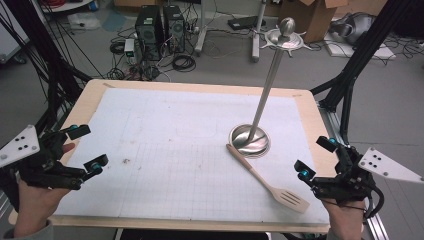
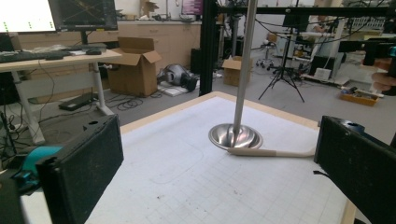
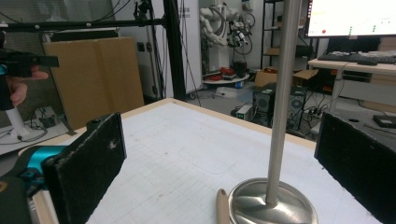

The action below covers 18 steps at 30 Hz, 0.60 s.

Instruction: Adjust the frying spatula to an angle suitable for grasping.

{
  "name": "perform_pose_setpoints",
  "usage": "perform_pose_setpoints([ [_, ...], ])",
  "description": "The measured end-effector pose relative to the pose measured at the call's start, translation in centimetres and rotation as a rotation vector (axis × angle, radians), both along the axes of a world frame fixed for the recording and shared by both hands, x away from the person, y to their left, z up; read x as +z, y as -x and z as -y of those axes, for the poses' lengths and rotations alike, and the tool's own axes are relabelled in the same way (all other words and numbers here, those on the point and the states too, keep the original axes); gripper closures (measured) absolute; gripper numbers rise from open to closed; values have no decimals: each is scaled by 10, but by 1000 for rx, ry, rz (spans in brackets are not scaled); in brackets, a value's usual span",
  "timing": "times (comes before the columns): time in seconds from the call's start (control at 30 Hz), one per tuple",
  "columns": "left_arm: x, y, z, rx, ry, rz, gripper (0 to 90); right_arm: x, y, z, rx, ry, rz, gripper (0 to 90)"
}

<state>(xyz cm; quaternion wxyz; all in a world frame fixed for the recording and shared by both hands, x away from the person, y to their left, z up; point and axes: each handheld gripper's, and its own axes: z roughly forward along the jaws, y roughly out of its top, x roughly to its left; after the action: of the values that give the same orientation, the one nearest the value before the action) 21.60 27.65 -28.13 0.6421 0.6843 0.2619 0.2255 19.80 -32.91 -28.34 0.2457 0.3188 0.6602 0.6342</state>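
Wooden spatula (image 1: 267, 181) lies flat on the table (image 1: 95, 95), toward the right edge and the near edge. Its handle tip touches the round base of the metal stand (image 1: 250, 140), and its slotted blade points to the near right corner. That tall stand rises straight up with a knob on top. Left gripper (image 1: 85, 147) waits at the left edge, jaws spread wide, holding nothing. Right gripper (image 1: 316, 157) waits at the right edge, just beside the spatula's blade, jaws spread wide too, holding nothing.
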Motion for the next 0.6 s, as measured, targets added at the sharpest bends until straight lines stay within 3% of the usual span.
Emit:
perform_pose_setpoints([
  [0.6,-1,0,0,-9,9,-4,18,-4,-1,4,-2,0,-13,9],
])
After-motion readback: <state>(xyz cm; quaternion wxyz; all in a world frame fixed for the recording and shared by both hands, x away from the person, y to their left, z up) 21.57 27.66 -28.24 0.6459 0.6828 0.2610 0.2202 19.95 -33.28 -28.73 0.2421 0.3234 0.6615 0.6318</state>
